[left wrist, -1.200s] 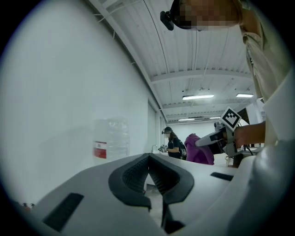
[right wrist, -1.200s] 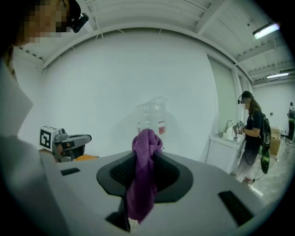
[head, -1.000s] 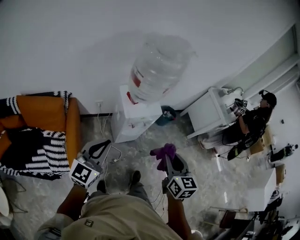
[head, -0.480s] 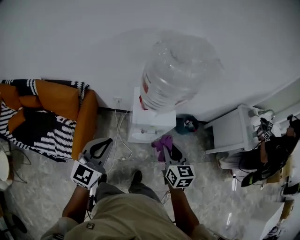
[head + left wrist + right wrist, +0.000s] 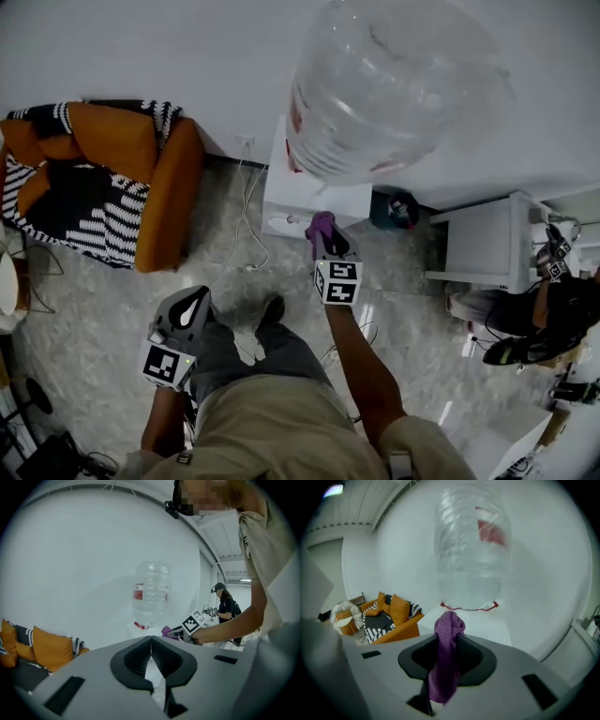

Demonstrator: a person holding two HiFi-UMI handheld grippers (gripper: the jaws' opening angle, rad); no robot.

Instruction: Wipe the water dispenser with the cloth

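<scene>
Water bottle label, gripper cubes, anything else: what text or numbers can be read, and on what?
Water bottle, red label: print too blurred to read.
Left gripper, right gripper: cubes carry square markers, no letters.
Cloth: no print.
Nothing else readable.

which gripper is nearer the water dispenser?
Right. The right gripper, shut on the purple cloth, is at the water dispenser's front top edge; the left gripper hangs back, shut, by the person's knee.

R gripper (image 5: 325,240) w/ purple cloth (image 5: 320,222) has gone fwd: was well short of water dispenser (image 5: 292,199), now at its top front edge. L gripper (image 5: 194,302) dropped back. Head view closer in; bottle (image 5: 394,84) looms bigger.
</scene>
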